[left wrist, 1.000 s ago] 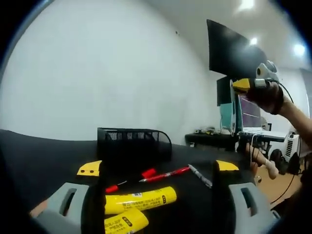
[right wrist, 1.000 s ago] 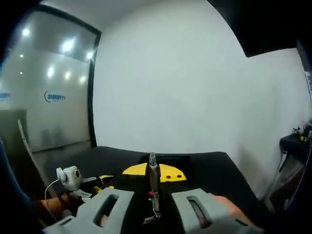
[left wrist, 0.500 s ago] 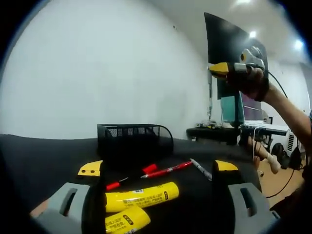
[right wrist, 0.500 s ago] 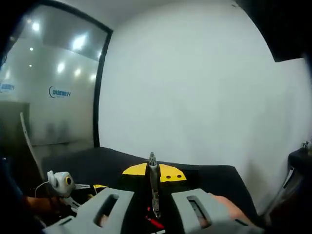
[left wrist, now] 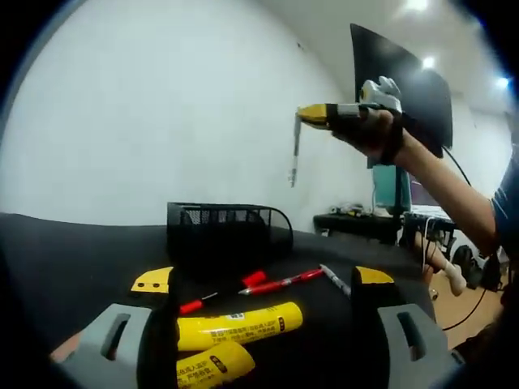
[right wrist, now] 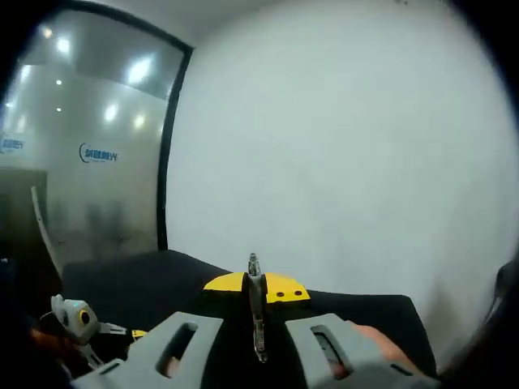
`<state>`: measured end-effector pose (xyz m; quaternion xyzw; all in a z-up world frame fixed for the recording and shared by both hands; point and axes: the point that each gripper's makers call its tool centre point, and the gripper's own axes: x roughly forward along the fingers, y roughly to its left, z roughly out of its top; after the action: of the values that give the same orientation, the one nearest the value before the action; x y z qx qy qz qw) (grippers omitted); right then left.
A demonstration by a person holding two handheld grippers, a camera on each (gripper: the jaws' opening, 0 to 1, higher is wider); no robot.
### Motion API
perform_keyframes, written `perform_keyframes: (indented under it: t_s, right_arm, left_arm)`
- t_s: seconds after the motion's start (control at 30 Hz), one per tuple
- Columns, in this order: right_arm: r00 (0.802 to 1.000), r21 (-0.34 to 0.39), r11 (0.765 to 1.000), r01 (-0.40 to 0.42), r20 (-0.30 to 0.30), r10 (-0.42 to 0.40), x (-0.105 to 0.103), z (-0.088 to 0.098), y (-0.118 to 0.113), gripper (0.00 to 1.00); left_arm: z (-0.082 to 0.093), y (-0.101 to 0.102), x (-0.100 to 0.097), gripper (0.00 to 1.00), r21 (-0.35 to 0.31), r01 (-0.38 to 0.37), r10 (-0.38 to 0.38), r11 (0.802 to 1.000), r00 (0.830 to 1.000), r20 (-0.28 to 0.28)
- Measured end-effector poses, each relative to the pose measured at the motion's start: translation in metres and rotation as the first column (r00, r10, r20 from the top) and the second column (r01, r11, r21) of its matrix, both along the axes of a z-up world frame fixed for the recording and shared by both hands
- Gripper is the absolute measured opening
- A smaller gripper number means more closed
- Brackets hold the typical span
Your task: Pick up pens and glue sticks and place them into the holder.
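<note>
Right gripper (left wrist: pixel 312 114) clamped on silver pen (left wrist: pixel 294 151), at one o'clock above mesh holder (left wrist: pixel 227 230). Left gripper (left wrist: pixel 259 320) wide open, empty. Could miss rim if released off-centre.

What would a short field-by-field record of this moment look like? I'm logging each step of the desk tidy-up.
holder: black wire-mesh holder on the black tabletop
right claw: right claw raised above the holder, shut on a grey pen that hangs tip down
left claw: left claw open, low over the table, holding nothing
on table: two yellow glue sticks, red pen, shorter red pen, grey pen by the right jaw
stage: held pen not yet in the holder
</note>
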<state>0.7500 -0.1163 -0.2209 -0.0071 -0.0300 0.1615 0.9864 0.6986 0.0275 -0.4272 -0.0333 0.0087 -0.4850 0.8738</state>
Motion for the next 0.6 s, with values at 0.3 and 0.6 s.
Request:
perform_keyframes:
  t_s: [0.3, 0.6]
  right_arm:
    - [0.998, -0.02, 0.998, -0.061, -0.003, 0.061, 0.039, -0.002, 0.02, 0.04]
    - [0.992, -0.008, 0.992, -0.126, -0.014, 0.125, 0.083, -0.016, 0.052, 0.04]
  left_arm:
    - [-0.002, -0.001, 0.004, 0.83, 0.004, -0.003, 0.003, 1.0, 1.0, -0.009]
    - [-0.003, 0.0, 0.01, 0.82, -0.005, -0.015, 0.015, 1.0, 1.0, -0.018]
